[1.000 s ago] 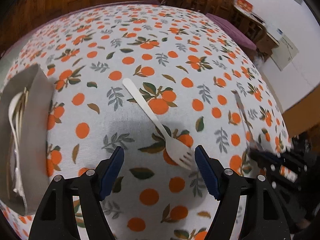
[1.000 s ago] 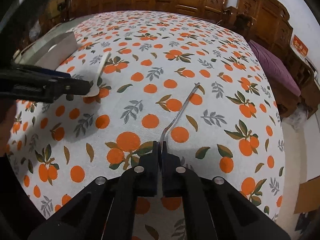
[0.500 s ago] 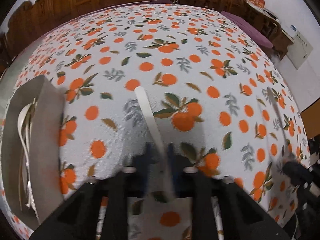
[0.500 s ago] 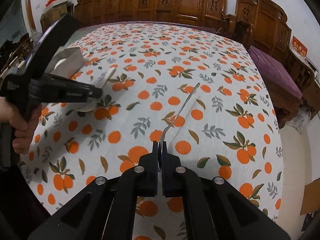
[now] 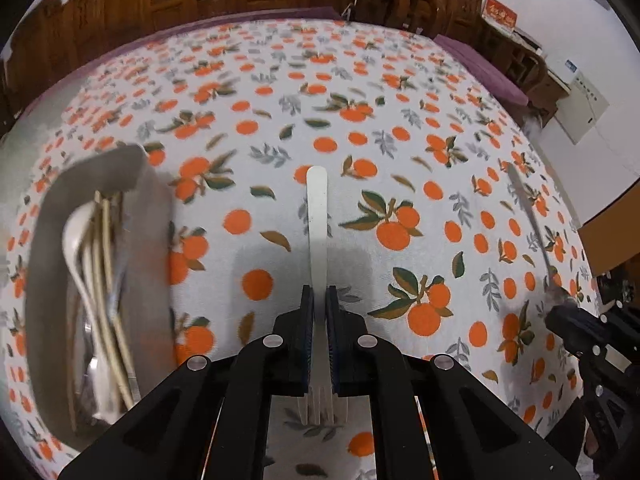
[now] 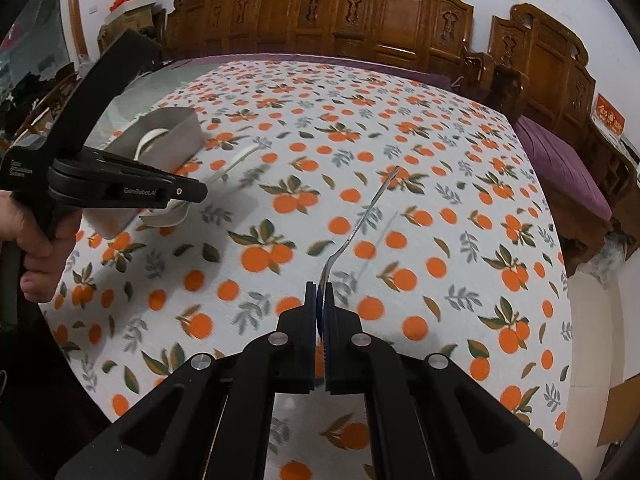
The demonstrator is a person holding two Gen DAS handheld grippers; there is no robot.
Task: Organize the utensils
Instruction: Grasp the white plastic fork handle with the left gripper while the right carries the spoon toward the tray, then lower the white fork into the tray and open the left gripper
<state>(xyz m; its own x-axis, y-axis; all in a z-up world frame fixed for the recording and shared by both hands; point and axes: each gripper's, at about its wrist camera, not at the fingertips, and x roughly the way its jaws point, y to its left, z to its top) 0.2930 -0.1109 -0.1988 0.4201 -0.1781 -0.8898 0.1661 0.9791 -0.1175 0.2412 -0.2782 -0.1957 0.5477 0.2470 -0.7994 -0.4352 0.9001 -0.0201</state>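
My left gripper [image 5: 319, 300] is shut on a white plastic fork [image 5: 317, 216], handle pointing away, tines showing below the pads, lifted off the cloth. In the right wrist view the same left gripper [image 6: 192, 192] hangs at the left with the white fork [image 6: 236, 162] sticking out toward the grey utensil box [image 6: 176, 132]. My right gripper [image 6: 320, 300] is shut on a metal utensil [image 6: 360, 220] whose thin handle points away above the table. That grey box [image 5: 148, 216], at the left of the left wrist view, holds a white spoon [image 5: 76, 232] and several chopsticks.
An orange-print tablecloth [image 5: 360, 128] covers the table. Carved wooden chairs and panels [image 6: 360, 24] stand behind it, and a purple cushioned bench [image 6: 560, 168] runs along the right edge. A person's hand [image 6: 32, 248] holds the left gripper's handle.
My left gripper closed on the white fork and lifted it, turning its handle straight ahead. The right gripper rose with the metal utensil held throughout.
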